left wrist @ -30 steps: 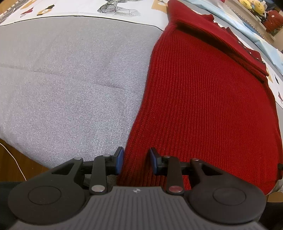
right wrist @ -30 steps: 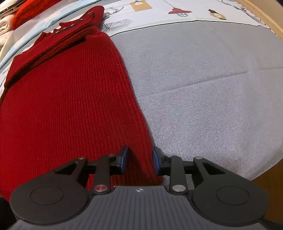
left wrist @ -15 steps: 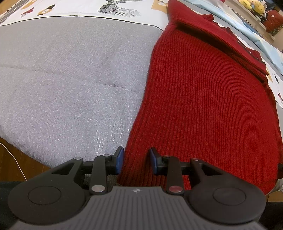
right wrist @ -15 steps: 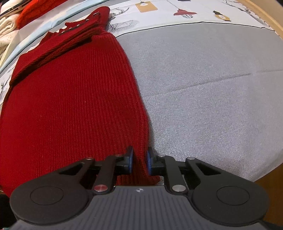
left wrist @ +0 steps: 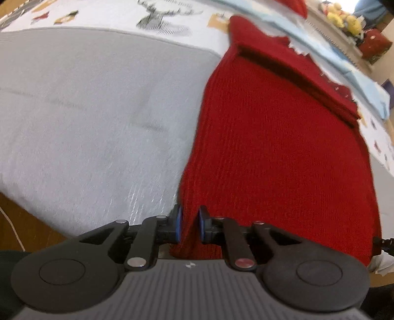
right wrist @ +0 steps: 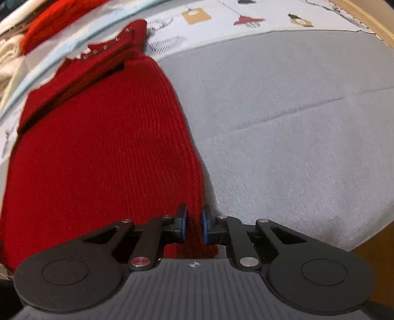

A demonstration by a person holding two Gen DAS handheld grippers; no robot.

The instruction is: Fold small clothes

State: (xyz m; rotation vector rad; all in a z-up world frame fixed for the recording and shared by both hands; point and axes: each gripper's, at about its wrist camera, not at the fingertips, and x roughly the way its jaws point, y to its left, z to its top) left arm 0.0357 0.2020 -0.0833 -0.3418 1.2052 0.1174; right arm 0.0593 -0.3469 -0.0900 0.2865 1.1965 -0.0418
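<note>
On the bed: red knit garment (left wrist: pixel 275 147) lies flat on a grey blanket (left wrist: pixel 93 118), its near hem at the bed's front edge and its folded-over top toward the patterned sheet (left wrist: pixel 157 14) beyond.
Left gripper (left wrist: pixel 189 226): jaws closing on the near left corner of the hem; a raised ridge of red knit stands between the blue pads (left wrist: pixel 177 225), which already press on it.
Right gripper (right wrist: pixel 194 225): clamped on the near right corner of the hem, a pinch of fabric squeezed between its pads (right wrist: pixel 183 224).
Pose: both tools tilt steeply downward toward the bed edge and sit at opposite near corners, each looking up the length of the garment along its side edge.
Step in hand: likely securing both hem corners before carrying them toward the far end to fold the piece in half.
Risk, thin pinch: each bite takes only a narrow ridge near the edge; a quick lift could pull the ribbed knit out of the pads.
Risk, layers: I cannot tell whether both layers are caught; if only the top one is, the garment would open rather than fold.
Risk, uneven lift: if one corner leads, the fold line would run skewed.
Risk, blanket: pads sit close to the grey cloth and could drag it along.
</note>
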